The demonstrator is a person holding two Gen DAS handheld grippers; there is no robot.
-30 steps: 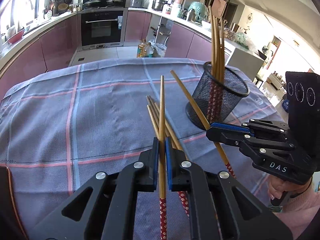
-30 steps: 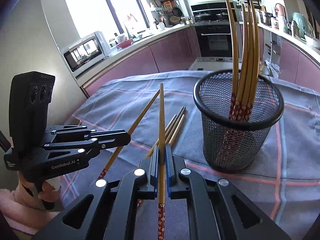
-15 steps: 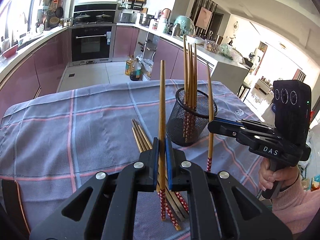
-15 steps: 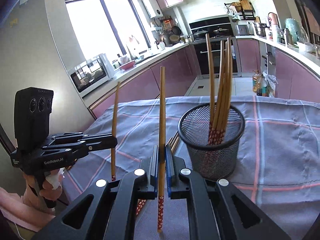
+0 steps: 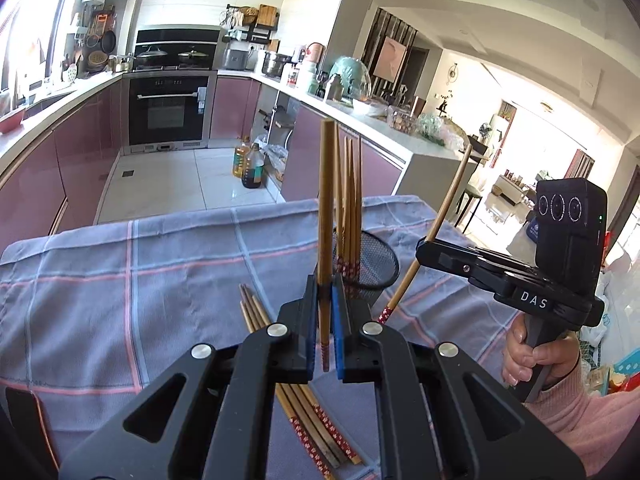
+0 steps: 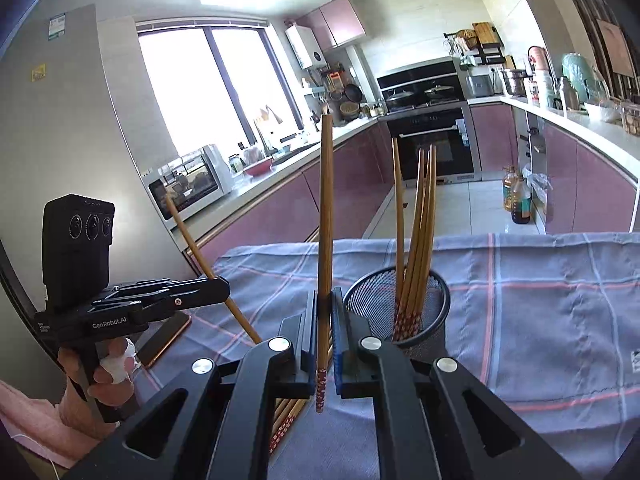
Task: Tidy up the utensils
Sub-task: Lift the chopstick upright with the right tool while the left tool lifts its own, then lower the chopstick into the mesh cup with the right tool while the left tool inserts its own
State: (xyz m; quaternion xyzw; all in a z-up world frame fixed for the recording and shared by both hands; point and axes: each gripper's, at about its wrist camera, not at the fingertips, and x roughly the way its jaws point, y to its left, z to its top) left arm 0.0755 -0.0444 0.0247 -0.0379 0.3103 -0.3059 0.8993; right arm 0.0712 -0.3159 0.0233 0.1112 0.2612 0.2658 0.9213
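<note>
My left gripper (image 5: 324,294) is shut on one wooden chopstick (image 5: 326,200), which stands nearly upright with its red patterned end hanging below the pads. My right gripper (image 6: 325,308) is shut on a second chopstick (image 6: 326,208), also upright. Each gripper shows in the other's view: the right gripper (image 5: 422,246) beside the cup, the left gripper (image 6: 224,292) at the table's left. A black mesh cup (image 6: 432,292) holds several chopsticks (image 6: 420,220) just ahead of both grippers. Several loose chopsticks (image 5: 304,420) lie on the cloth beneath them.
A blue-grey checked cloth (image 5: 160,280) covers the table. A phone (image 6: 168,340) lies at its left edge. Beyond the far edge are the kitchen floor, oil bottles (image 5: 250,164) and pink cabinets. A person's hands hold both gripper handles.
Both grippers have risen above the cloth with their chopsticks, which lifted clear of the loose pile. The cup now sits lower and farther off in both views.
</note>
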